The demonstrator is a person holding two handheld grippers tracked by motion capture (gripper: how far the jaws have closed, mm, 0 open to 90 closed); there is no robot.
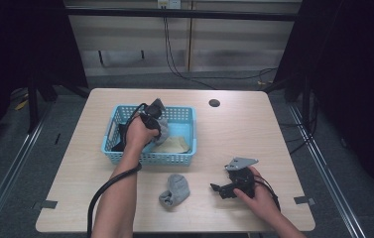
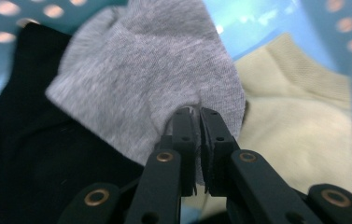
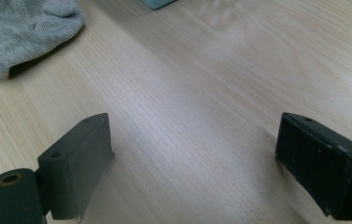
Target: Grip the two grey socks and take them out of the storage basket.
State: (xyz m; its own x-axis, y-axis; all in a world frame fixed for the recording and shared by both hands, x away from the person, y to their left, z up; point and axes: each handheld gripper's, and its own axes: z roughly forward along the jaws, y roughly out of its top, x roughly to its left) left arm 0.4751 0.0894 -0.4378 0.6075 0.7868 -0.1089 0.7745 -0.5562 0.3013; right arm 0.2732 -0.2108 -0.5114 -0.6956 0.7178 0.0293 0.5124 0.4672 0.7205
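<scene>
Forearms, two, entering from the near table edge in the high view, each hand holding a black gripper with a trailing cable.

Right gripper (image 1: 215, 188): low over the table (image 1: 234, 126) at the near right, grey three-cornered plate on top. Jaws spread wide, nothing between them; its own view shows bare wood grain (image 3: 197, 107) in the gap.

Grey sock on the table (image 1: 174, 190): bunched, lying on the wood just left of the right gripper, apart from it and in front of the basket. Its ribbed edge (image 3: 22, 28) appears at the upper left of the right gripper view.

Left gripper (image 2: 196, 116): held over the basket interior, left hand (image 1: 137, 134) wrapped around its body. Jaws pressed together, pinching a fold of a second grey sock (image 2: 150, 70); in the high view this sock (image 1: 157, 110) hangs at the gripper over the basket's middle.

Basket (image 1: 179, 158): light blue, perforated walls, rectangular, sitting left of the table's centre. Contents: cream sock (image 2: 295, 126) on the floor toward the right side; black cloth (image 2: 29, 154) toward the left side, under the lifted grey sock as seen from the left gripper view.

Round dark hole (image 1: 214, 103): in the tabletop, beyond the basket to its right.
</scene>
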